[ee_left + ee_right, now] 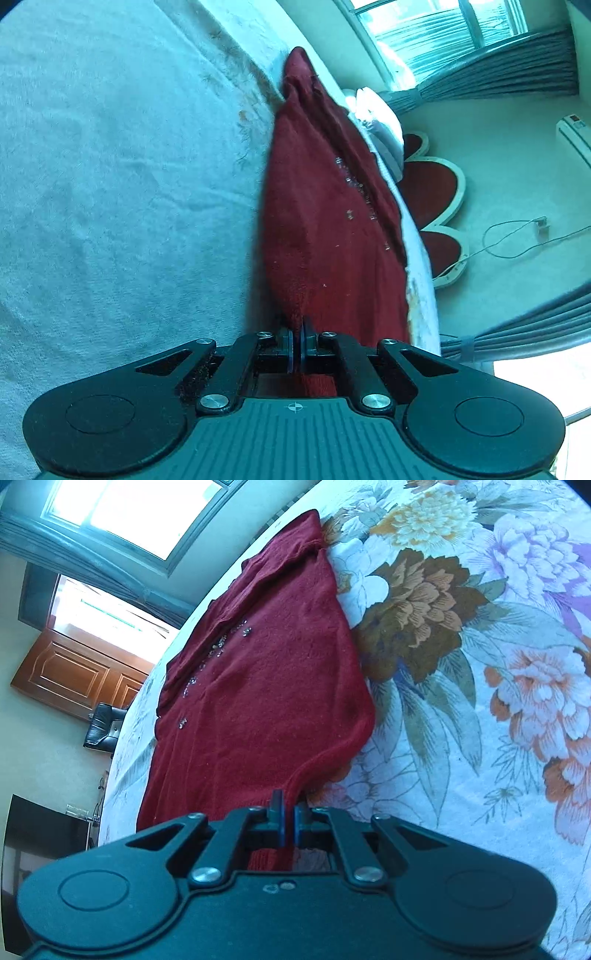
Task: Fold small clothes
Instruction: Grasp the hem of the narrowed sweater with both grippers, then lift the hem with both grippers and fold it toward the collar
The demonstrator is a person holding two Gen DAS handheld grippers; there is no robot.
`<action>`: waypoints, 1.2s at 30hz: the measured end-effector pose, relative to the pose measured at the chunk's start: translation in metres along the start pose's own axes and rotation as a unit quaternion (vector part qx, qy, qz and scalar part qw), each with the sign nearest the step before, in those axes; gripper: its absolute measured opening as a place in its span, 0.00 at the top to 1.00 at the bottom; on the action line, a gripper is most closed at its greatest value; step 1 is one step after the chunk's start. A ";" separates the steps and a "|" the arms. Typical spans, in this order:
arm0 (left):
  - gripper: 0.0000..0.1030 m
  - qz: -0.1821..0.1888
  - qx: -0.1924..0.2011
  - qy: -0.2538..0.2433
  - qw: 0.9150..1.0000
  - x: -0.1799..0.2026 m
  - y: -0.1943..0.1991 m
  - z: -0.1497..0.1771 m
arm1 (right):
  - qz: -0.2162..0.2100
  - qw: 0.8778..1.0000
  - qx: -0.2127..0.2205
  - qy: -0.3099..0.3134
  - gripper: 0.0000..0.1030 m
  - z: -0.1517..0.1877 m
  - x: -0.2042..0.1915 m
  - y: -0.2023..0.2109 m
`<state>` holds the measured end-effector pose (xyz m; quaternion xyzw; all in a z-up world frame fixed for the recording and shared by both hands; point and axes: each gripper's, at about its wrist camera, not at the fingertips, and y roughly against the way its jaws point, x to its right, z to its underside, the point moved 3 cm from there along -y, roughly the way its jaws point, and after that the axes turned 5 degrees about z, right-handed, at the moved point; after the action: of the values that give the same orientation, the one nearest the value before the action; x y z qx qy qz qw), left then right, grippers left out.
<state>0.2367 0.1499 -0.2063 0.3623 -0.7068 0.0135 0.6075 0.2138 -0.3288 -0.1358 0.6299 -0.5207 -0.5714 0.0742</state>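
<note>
Sweater (258,686), dark red knit dotted with small sparkly studs, lies spread near the edge of a bed whose white bedspread (480,709) carries large printed flowers. Left gripper (296,326) pinches one hem corner, right gripper (290,808) another, both pressed tight on the fabric.

My 2 wrist cameras look forward and downward along their fingers, close over the bed (480,738), sharing the red sweater (325,229).
</note>
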 end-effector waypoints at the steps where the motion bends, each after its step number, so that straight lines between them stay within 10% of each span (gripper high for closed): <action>1: 0.98 0.003 0.002 -0.003 1.000 0.004 0.002 -0.002 | -0.012 1.000 0.006 0.000 0.94 -0.001 -0.004 0.004; 20: 0.98 0.068 0.084 -0.063 0.992 0.105 -0.031 -0.150 | -0.071 0.989 0.113 0.059 0.94 -0.127 -0.100 0.024; 36: 0.97 -0.058 0.064 -0.012 0.996 0.054 -0.217 -0.296 | -0.081 0.995 0.051 -0.032 0.92 -0.317 -0.046 -0.164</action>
<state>0.6027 0.0994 -0.1730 0.4415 -0.6893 0.0190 0.5741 0.5690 -0.3799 -0.1126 0.6547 -0.4984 -0.5678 -0.0214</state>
